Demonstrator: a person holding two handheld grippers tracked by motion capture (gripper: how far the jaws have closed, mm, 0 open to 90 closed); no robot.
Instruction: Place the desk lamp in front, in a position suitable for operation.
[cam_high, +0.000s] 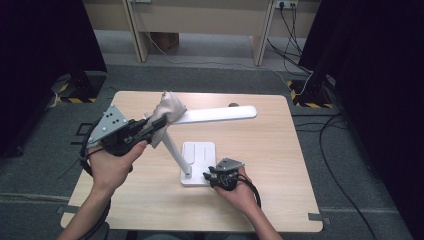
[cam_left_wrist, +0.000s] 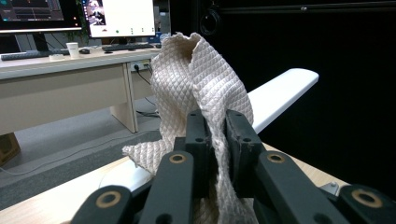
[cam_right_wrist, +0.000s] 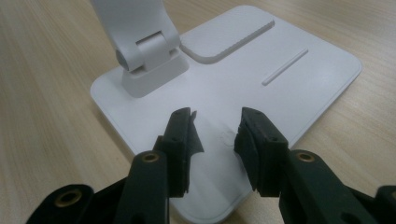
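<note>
currently wiping step: left hand-held gripper (cam_high: 159, 122) is clamped on a beige quilted cloth (cam_high: 167, 111), pressed against the desk lamp's (cam_high: 200, 157) white light bar (cam_high: 220, 114) near its elbow. right hand-held gripper (cam_right_wrist: 215, 135), jaws parted and holding nothing, rests on the lamp base on the counter (cam_high: 270, 150), steadying it. next move, judged: drag cloth along the bar toward its tip.

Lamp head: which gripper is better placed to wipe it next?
Left. The left gripper already clamps the cloth beside the lamp head; the right gripper sits open over the lamp base.
</note>
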